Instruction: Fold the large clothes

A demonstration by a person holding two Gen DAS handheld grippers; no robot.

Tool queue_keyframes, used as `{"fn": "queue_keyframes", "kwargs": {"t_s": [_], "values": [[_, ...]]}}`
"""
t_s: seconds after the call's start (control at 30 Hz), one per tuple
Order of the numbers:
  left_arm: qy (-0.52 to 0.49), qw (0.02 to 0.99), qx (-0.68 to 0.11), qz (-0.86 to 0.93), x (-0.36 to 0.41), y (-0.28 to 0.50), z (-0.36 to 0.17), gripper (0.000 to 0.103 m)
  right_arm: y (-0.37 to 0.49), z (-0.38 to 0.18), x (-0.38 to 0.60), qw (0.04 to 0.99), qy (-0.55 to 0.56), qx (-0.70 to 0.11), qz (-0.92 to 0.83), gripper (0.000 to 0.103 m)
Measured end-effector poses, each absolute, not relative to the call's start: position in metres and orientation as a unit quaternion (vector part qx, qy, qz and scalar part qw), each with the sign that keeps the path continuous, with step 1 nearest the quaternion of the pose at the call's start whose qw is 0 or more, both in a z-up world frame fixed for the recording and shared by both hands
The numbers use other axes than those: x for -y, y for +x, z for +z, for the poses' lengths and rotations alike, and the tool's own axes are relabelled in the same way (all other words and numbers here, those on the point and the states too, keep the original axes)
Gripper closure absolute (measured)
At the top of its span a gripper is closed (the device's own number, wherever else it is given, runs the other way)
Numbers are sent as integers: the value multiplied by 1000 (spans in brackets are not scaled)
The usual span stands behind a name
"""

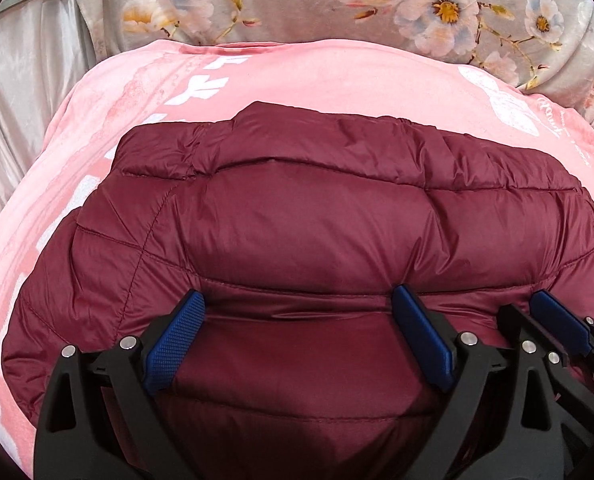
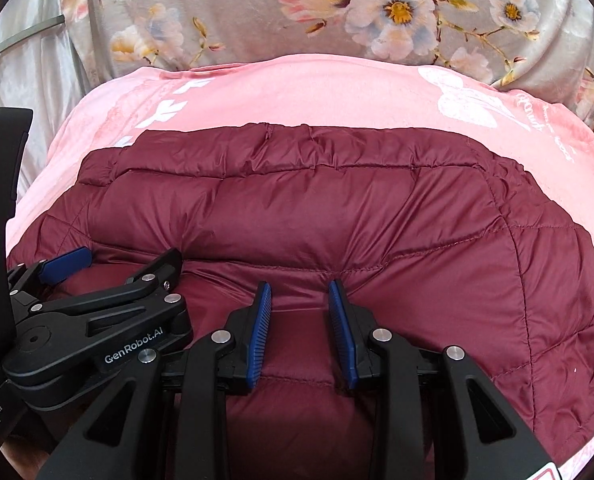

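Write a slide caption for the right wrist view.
Right gripper part-closed on a pinch of folded maroon puffer jacket over a pink blanket; left gripper alongside.

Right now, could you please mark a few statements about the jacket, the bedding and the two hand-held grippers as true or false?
1. The quilted jacket is dark red. True.
2. The jacket lies on a green towel. False: it lies on a pink blanket with white print.
3. The left hand-held gripper has its jaws spread wide over the jacket. True.
4. The right hand-held gripper stands wider open than the left. False: its blue pads sit much closer together.
5. A floral cloth lies beyond the pink blanket. True.
6. The two hand-held grippers are at opposite ends of the jacket. False: they sit side by side at its near edge.
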State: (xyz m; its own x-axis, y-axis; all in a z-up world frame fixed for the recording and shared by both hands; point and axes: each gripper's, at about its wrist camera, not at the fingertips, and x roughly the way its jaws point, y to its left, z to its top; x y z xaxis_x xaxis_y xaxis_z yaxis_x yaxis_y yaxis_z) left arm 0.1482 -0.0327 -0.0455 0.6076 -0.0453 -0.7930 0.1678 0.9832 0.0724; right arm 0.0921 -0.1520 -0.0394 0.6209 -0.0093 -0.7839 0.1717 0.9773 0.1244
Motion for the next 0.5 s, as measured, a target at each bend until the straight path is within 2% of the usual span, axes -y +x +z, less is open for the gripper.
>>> {"fn": "queue_keyframes", "kwargs": {"t_s": [0.5], "values": [[75,893,-440,-53,34,150,-47,9,92,-41,153,895,96,-433,-50,72]]}}
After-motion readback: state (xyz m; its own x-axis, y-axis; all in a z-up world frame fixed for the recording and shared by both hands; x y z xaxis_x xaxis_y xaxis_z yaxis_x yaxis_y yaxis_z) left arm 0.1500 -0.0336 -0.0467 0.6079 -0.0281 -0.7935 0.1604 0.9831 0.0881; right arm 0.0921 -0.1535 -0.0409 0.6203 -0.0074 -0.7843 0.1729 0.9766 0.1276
